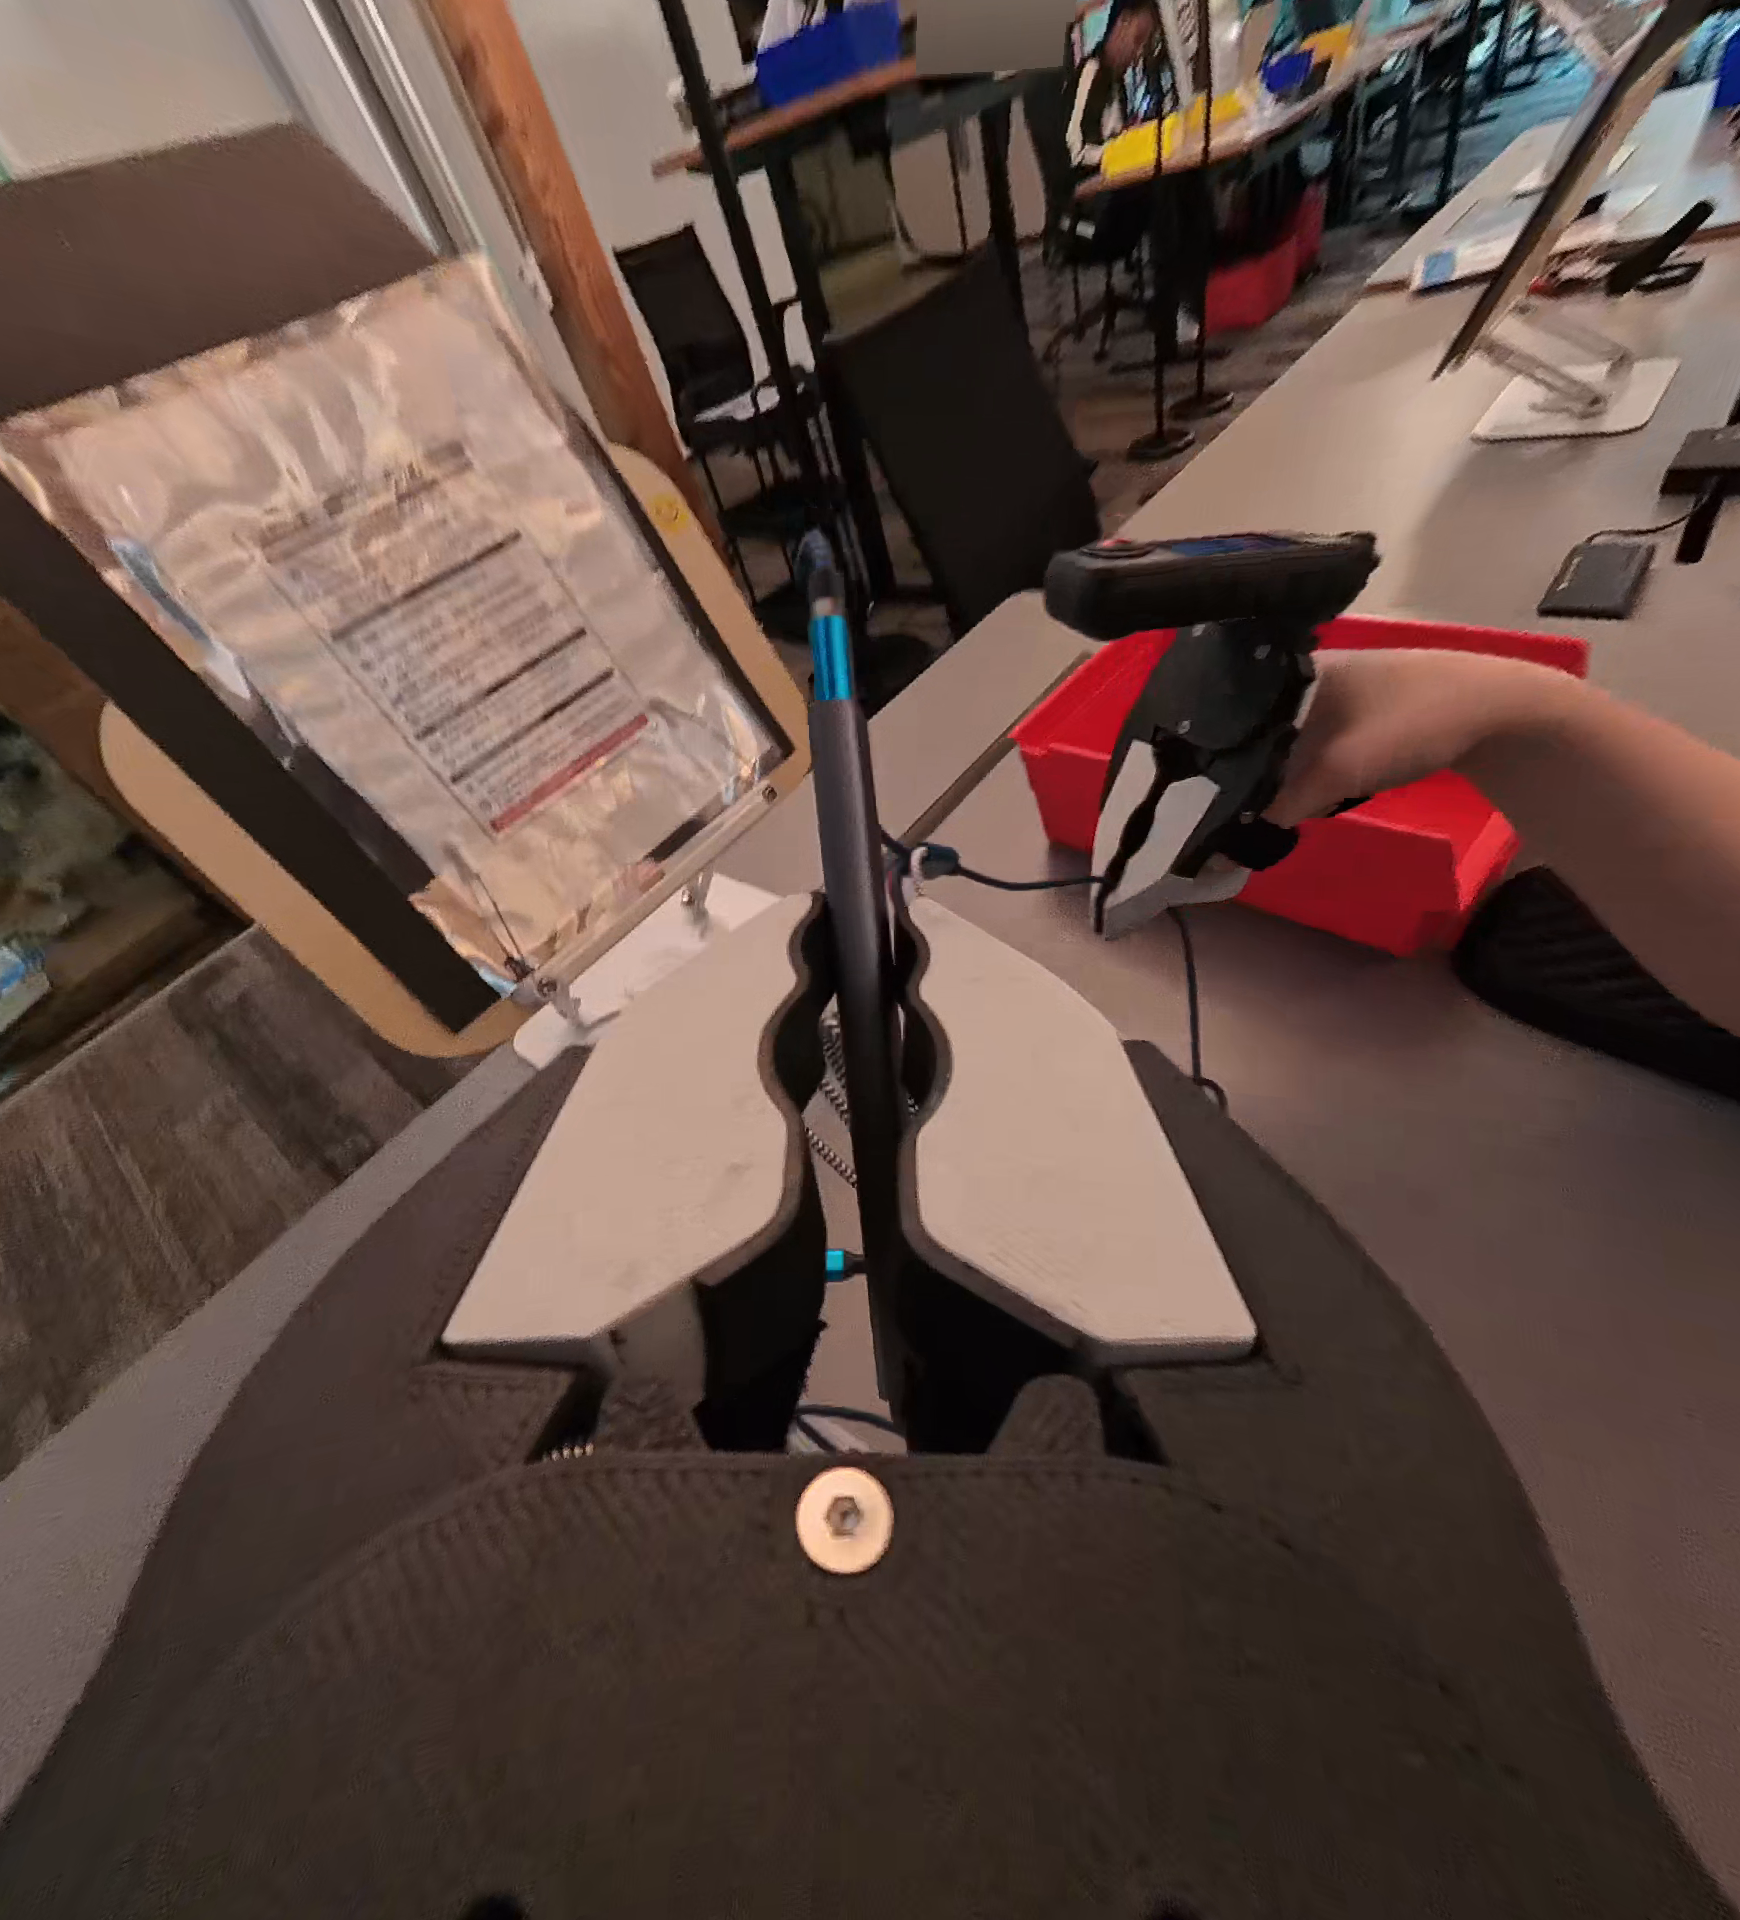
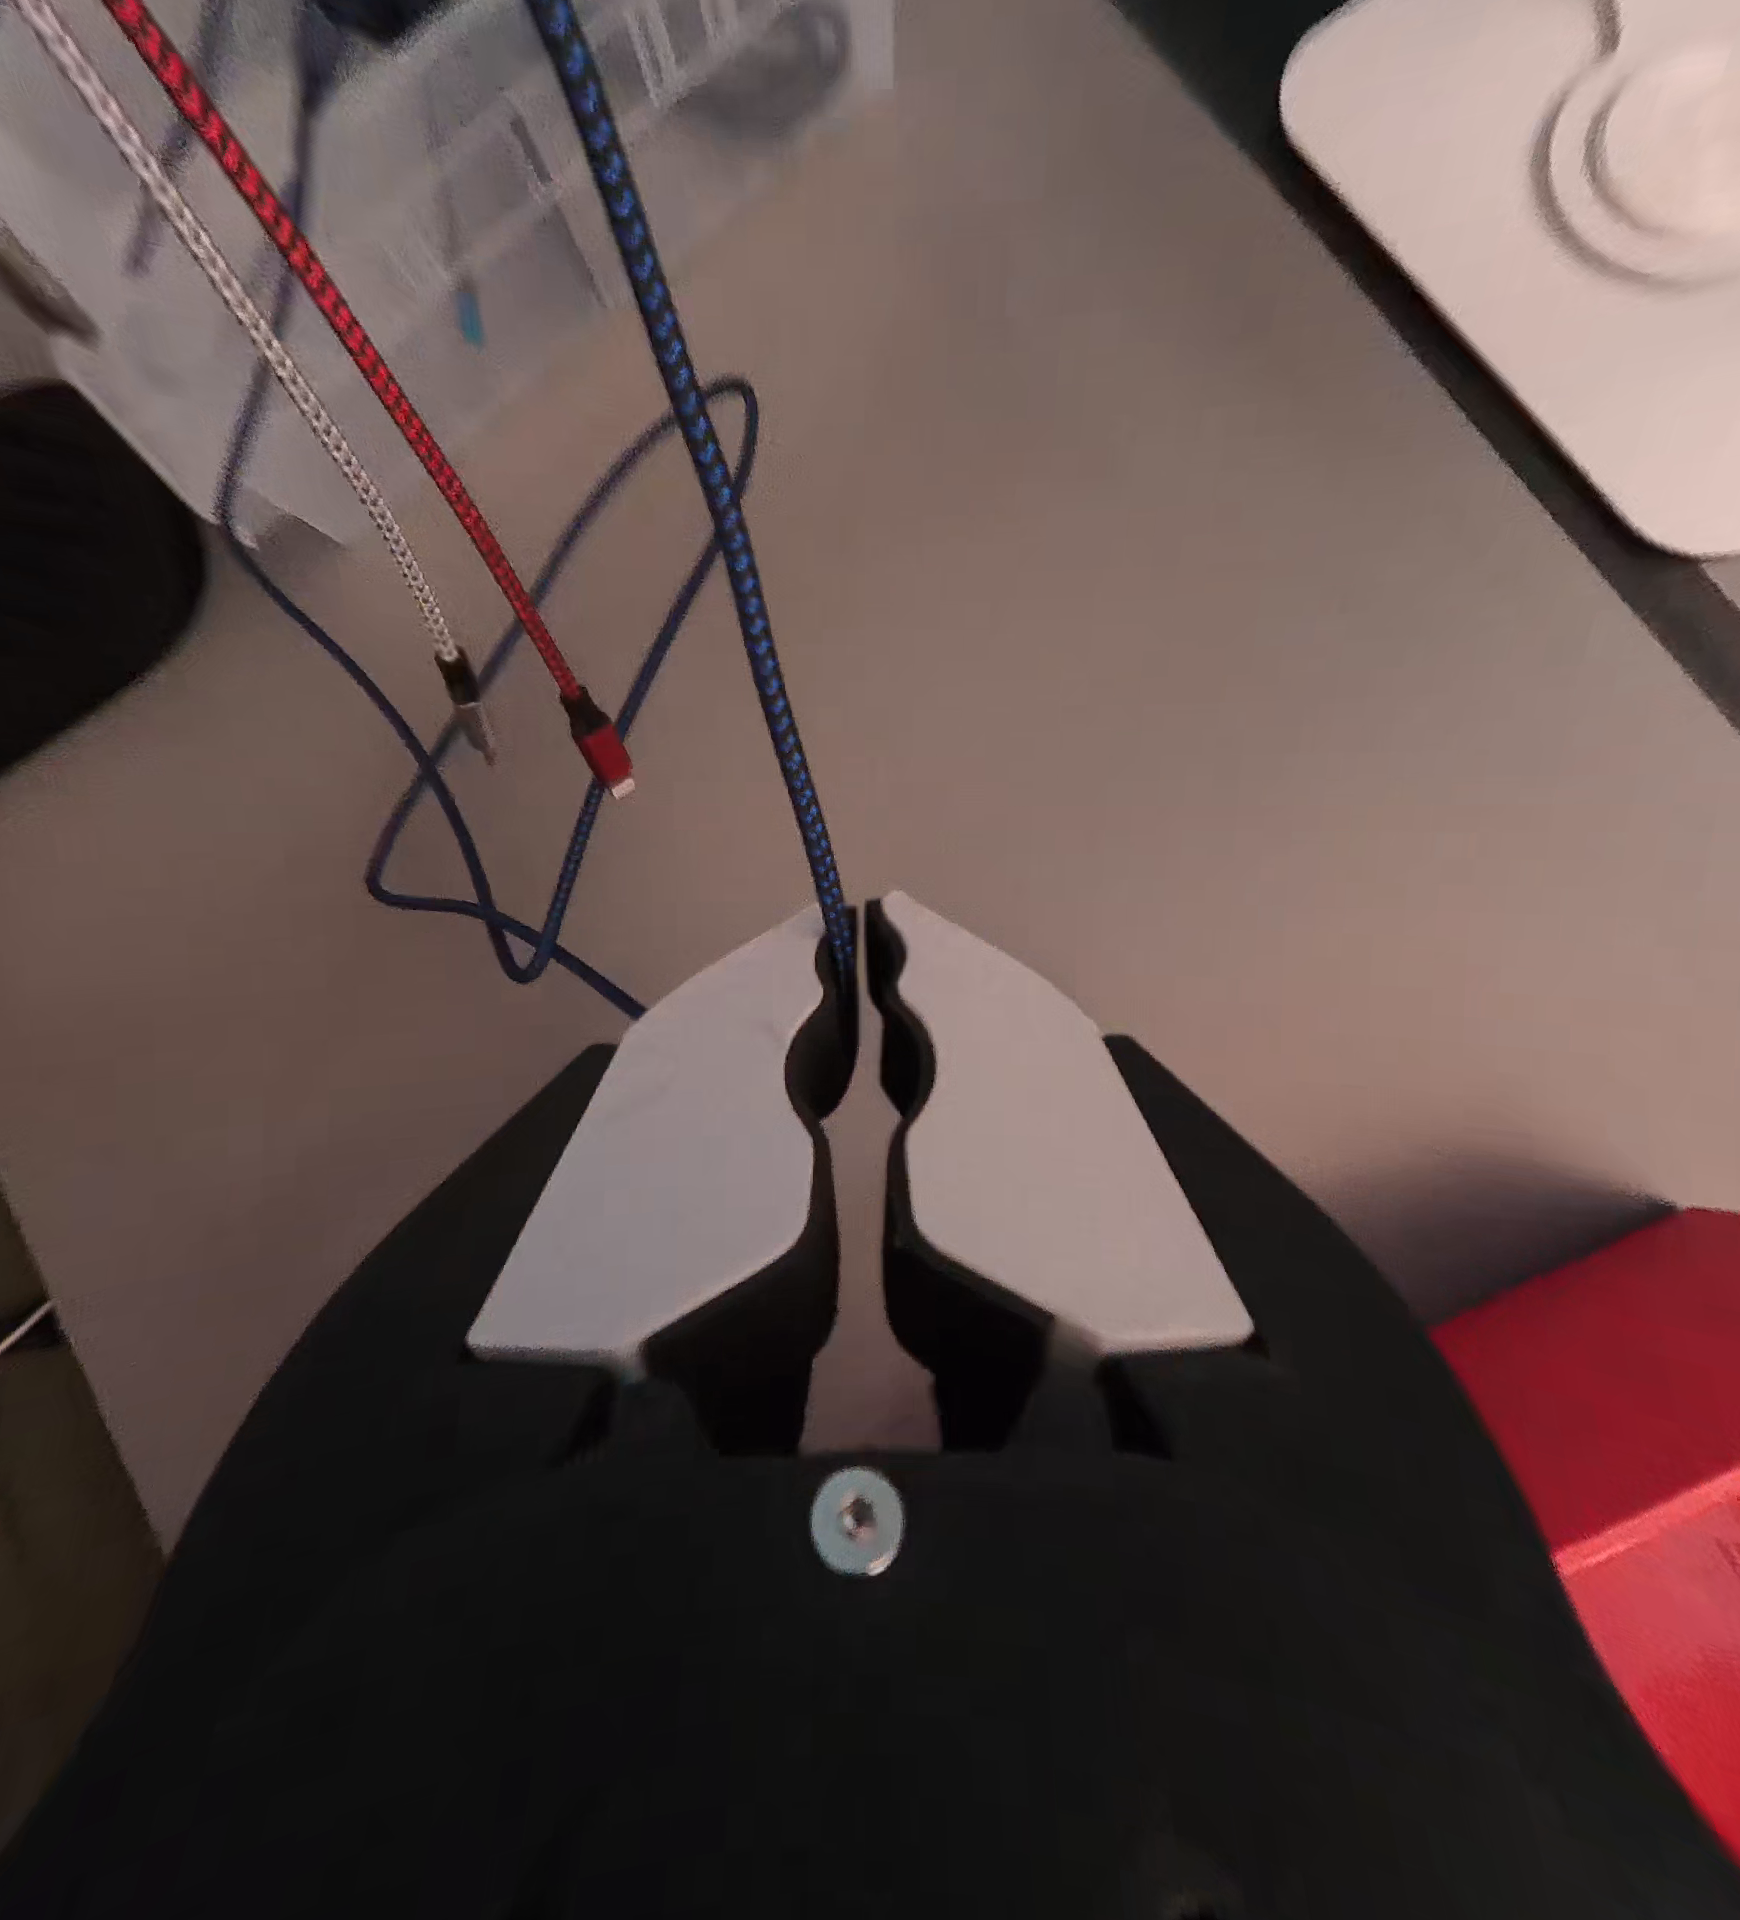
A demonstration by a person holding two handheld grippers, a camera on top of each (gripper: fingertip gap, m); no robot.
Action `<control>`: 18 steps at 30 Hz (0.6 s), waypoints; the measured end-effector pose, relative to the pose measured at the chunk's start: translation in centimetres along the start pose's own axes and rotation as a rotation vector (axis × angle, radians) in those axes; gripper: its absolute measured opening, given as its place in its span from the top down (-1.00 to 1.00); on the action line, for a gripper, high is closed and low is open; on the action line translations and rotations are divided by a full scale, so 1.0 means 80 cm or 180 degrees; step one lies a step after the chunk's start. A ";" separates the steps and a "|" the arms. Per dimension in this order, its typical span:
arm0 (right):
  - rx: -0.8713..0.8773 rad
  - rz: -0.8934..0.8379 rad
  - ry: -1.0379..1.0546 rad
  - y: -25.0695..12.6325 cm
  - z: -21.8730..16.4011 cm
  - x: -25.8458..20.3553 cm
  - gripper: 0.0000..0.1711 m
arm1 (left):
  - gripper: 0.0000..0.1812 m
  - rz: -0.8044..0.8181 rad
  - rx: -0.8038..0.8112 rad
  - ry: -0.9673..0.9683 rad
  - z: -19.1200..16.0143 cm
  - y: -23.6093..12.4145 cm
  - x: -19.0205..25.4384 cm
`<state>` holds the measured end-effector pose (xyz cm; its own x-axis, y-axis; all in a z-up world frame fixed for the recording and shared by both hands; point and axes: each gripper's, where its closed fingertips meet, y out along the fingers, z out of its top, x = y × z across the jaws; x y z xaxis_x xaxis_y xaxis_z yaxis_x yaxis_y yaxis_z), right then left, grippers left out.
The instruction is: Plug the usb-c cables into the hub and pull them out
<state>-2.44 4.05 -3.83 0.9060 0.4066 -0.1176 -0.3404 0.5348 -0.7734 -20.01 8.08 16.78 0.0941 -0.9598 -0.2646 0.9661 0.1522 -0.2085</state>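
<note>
My left gripper (image 1: pixel 861 920) is shut on a slim dark hub (image 1: pixel 842 790), held edge-on and upright above the grey table (image 1: pixel 1365 1195). A cyan plug (image 1: pixel 831 657) sits in the hub's top end and another cyan plug (image 1: pixel 837 1262) shows low on its side. My right gripper (image 2: pixel 858 912) is shut on a blue braided cable (image 2: pixel 700 436) that runs up and away. It also shows in the left wrist view (image 1: pixel 1146 852), held by a hand, tips near the table. A red cable (image 2: pixel 591 727) and a silver cable (image 2: pixel 455 686) hang loose beside it.
A red bin (image 1: pixel 1385 873) stands behind the right gripper, and shows in the right wrist view (image 2: pixel 1676 1507). A framed sheet on a stand (image 1: pixel 409 623) is at the table's left edge. A white monitor base (image 2: pixel 1572 260) and a thin blue cable loop (image 2: pixel 533 831) lie on the table. The gap from one gripper's tips to the other's is roughly 30 centimeters.
</note>
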 end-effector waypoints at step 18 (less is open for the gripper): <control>0.1834 0.1245 -0.0991 0.021 0.128 -0.264 0.55 | 0.90 0.0212 -0.0326 -0.0156 -0.031 0.046 -0.021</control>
<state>-24.71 3.95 3.74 0.6087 0.7904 -0.0689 -0.7769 0.5762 -0.2540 -17.25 10.83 14.14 0.1713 -0.9568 -0.2351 0.9279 0.2368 -0.2879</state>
